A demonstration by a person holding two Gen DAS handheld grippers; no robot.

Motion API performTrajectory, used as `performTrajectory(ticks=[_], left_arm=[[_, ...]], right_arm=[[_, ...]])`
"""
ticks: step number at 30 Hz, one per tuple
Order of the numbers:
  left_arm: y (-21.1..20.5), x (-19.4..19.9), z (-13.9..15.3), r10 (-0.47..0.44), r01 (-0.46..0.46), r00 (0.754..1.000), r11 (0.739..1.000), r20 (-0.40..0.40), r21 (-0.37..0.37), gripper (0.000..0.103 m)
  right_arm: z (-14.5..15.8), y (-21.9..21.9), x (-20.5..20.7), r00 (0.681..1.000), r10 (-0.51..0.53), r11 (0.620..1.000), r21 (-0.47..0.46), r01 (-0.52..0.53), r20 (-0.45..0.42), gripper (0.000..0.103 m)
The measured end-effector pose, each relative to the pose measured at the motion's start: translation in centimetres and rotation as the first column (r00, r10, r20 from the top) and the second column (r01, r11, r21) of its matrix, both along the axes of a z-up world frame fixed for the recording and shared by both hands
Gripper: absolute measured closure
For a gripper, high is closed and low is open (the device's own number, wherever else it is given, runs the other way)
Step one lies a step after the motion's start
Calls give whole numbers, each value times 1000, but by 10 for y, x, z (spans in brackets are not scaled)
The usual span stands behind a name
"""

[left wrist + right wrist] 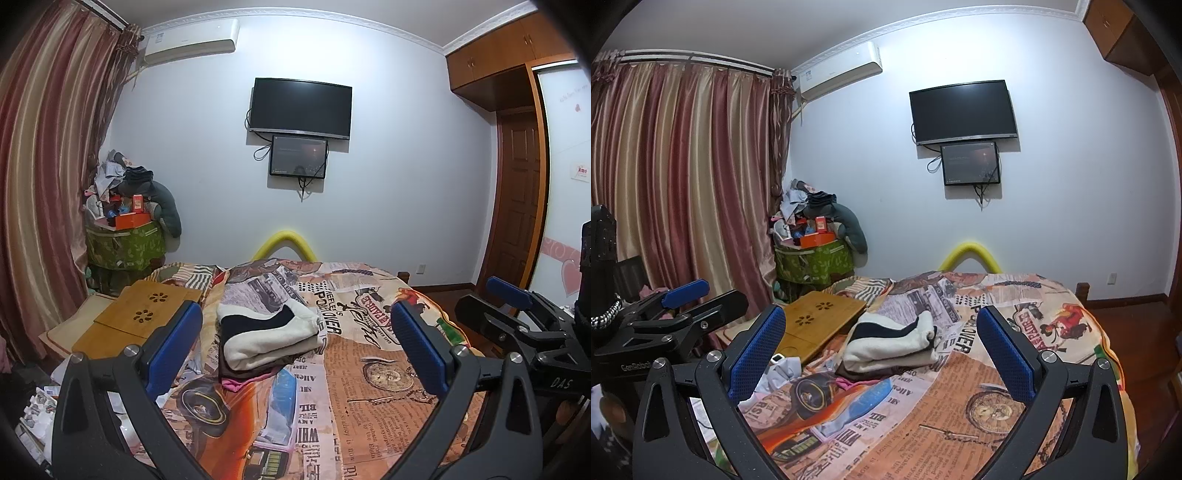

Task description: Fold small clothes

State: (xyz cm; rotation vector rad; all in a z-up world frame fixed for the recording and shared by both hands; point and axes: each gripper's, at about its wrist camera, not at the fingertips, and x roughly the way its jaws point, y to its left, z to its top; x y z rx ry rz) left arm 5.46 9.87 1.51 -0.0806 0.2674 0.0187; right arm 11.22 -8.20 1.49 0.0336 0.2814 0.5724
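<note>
A stack of folded small clothes [267, 341] lies on the bed; on top is a white and black piece, under it brown and pink ones. It also shows in the right wrist view [892, 345]. My left gripper [297, 332] is open and empty, held above the bed in front of the stack. My right gripper [881, 336] is open and empty, also short of the stack. Each gripper shows at the edge of the other's view, the right one [509, 299] and the left one [685, 290].
The bed has a newspaper-print quilt [369, 369]. A bamboo lap tray [140, 314] lies at its left edge, with loose papers below. A green bin piled with clutter [125, 243] stands by the curtain. A TV [300, 108] hangs on the far wall.
</note>
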Motion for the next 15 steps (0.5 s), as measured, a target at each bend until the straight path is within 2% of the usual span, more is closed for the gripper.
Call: performTrajectory(ticks=[15], left_arm=[[0, -2, 0, 11, -11, 1000, 1000, -5, -5, 0]], right_arm=[[-2, 2, 0, 1000, 3, 1000, 0, -3, -13, 0]])
